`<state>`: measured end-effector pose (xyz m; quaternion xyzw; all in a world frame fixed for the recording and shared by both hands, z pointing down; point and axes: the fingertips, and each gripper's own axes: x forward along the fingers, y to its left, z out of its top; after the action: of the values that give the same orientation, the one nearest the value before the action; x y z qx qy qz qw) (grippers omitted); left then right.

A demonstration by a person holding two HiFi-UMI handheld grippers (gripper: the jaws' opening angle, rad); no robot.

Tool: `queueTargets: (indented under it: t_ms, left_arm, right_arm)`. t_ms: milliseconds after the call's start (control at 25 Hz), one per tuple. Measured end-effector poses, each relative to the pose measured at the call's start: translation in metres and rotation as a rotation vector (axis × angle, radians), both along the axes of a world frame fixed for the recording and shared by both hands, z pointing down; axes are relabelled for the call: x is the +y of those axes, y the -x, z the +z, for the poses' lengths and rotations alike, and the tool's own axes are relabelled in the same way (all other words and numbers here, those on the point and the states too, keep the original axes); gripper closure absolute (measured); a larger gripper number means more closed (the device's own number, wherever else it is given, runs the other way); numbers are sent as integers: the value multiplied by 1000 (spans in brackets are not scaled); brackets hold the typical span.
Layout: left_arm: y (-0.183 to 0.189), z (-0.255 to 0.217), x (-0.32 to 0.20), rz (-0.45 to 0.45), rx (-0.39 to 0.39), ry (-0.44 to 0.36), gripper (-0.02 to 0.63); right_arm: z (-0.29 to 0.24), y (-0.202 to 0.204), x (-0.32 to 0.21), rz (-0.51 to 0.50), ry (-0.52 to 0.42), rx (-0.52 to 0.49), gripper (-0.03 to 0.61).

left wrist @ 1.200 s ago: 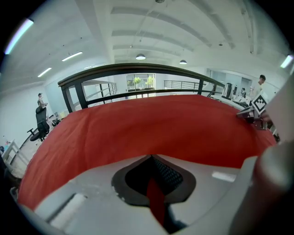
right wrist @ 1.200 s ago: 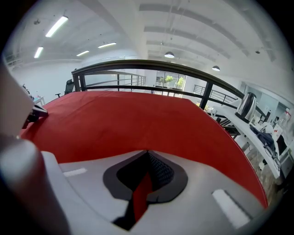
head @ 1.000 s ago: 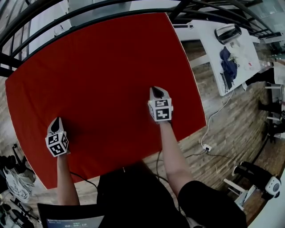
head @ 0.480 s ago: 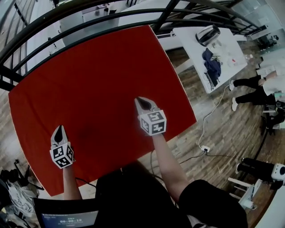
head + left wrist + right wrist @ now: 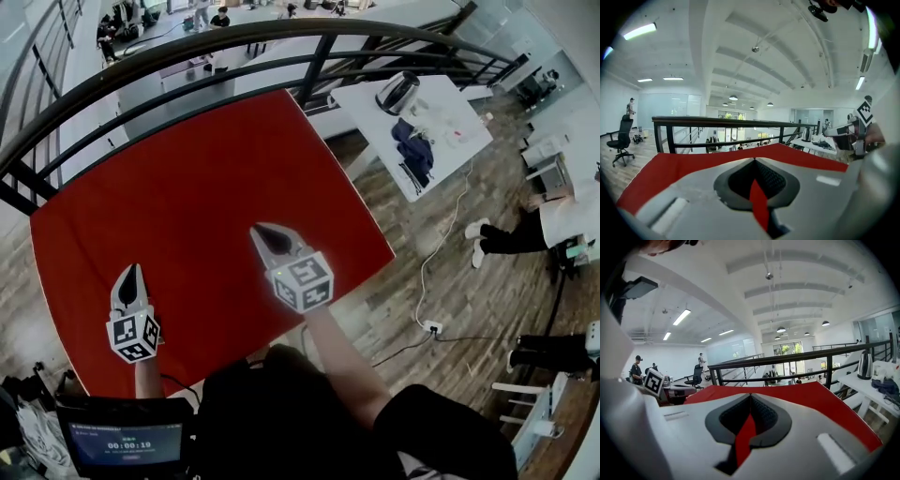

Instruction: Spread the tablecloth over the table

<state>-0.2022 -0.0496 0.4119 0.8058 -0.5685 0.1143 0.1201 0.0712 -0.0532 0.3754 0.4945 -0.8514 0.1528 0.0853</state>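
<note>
Cloth (image 5: pixel 206 178): red, lying flat over the table hidden beneath it. Its far edge stops just short of the rail (image 5: pixel 722 120); the opposite edge, farthest from the rail, is by your body.
Left gripper (image 5: pixel 131 270): jaws closed, with a thin red strip (image 5: pixel 757 201) between the pads. I read that as pinched cloth.
Right gripper (image 5: pixel 260 230): also closed, on a red strip (image 5: pixel 743 437) of its own.
Risk, slip: each pinch looks thin, so a sharp tug could pull the fabric out of one jaw and leave you with half a grip.
Risk, skew: your right gripper sits nearer the rail than your left. An uneven pull would likely twist the sheet and leave one corner hanging low.
Risk, overshoot: a hard throw toward the rail could carry the far edge off the table.
Cloth to grippers: both hover over the half of the cloth away from the rail, pointing at it and slightly down. The sheet runs on from under the tips toward the rail.
Side table (image 5: pixel 412 103): white, near the rail's right end, well apart from the cloth.
</note>
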Motion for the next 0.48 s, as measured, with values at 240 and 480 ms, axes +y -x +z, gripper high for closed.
queueTargets:
  t_ms: [240, 480]
  left_arm:
    - [-32, -39, 58, -75, 17, -54, 607]
    - [-70, -42, 113, -166, 48, -49, 607]
  right_arm:
    - [-22, -15, 54, -127, -46, -8, 568]
    - [-13, -35, 95, -185, -34, -67, 568]
